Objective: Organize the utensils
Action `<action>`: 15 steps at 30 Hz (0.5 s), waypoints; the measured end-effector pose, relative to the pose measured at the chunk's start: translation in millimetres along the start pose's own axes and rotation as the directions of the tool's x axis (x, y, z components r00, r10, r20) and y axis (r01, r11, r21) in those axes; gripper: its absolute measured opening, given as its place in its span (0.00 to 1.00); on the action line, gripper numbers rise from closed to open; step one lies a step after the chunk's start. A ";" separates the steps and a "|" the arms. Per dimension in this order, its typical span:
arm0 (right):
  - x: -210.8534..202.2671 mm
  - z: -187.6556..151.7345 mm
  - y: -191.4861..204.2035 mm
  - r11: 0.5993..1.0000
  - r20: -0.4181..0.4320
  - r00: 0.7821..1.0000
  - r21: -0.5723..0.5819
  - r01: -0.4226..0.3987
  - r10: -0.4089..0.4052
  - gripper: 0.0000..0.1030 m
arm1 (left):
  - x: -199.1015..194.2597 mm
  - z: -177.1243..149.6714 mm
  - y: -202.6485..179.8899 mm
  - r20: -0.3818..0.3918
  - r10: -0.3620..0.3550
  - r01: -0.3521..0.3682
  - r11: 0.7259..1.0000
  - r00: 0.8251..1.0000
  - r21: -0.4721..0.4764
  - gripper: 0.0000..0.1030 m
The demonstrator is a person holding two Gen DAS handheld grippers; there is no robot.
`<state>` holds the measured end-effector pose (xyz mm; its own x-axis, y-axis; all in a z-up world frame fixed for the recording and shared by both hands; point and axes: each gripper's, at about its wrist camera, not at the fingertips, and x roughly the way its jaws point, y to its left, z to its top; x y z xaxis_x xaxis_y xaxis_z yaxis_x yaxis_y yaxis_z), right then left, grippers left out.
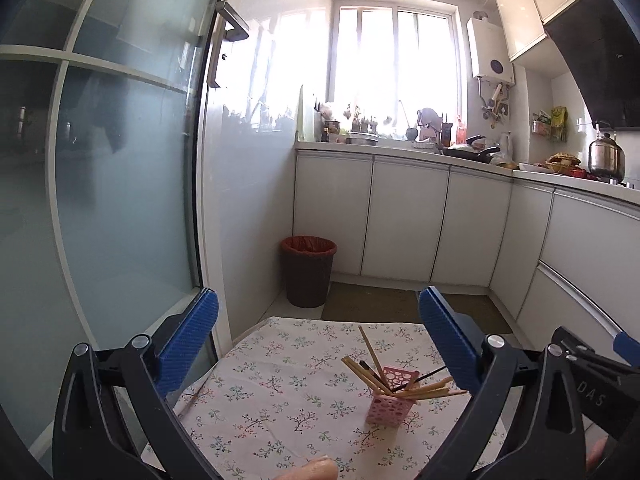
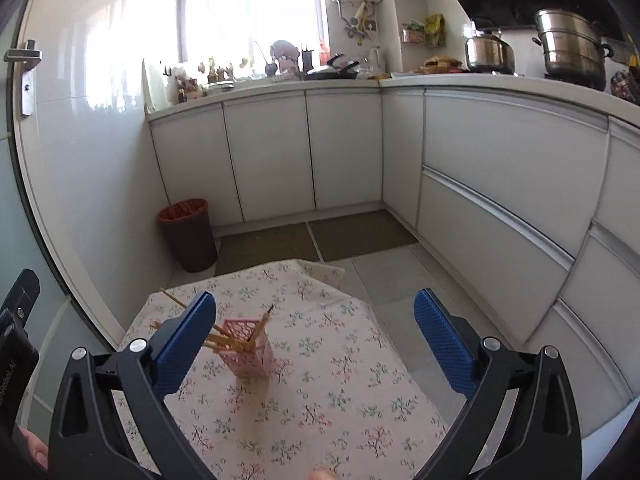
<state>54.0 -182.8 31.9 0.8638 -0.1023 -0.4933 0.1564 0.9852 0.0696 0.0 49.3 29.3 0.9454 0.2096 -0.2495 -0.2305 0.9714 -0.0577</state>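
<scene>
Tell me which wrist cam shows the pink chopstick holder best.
Left wrist: the pink holder stands unobstructed between the open fingers, chopsticks fanned out. Right wrist shows it too, but blurrier, with the finger covering some chopsticks.

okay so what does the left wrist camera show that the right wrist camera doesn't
Only the left wrist view shows the frosted glass door and a stray chopstick lying on the tablecloth. Only the right wrist view shows the stacked steamer pot on the counter. Both show the pink holder with chopsticks in it, the floral tablecloth and the bin.
</scene>
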 end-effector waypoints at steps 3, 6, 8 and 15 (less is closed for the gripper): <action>-12.5 -7.5 -7.5 1.000 0.002 1.000 0.006 0.024 -0.024 0.94 | -12.3 -3.3 -8.5 -0.027 -0.008 0.008 1.000 1.000 0.026 0.93; -21.0 -12.7 -15.0 0.999 0.023 0.999 0.010 0.044 -0.045 0.94 | -21.1 -4.2 -8.9 -0.048 -0.003 0.003 1.000 0.999 0.014 0.93; -27.7 -16.3 -17.6 0.999 0.029 0.999 0.011 0.046 -0.047 0.94 | -25.0 -3.8 -9.8 -0.054 0.018 -0.017 1.000 0.998 0.013 0.93; -41.2 -18.3 -22.8 0.999 0.036 0.999 0.011 0.038 -0.039 0.94 | -27.4 -3.5 -18.4 -0.090 -0.005 0.010 0.998 0.996 0.055 0.93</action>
<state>6.1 -198.6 34.8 0.8738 -0.1451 -0.4642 0.1946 0.9790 0.0603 -22.4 25.4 33.8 0.9220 0.1941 -0.3350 -0.2084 0.9780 -0.0068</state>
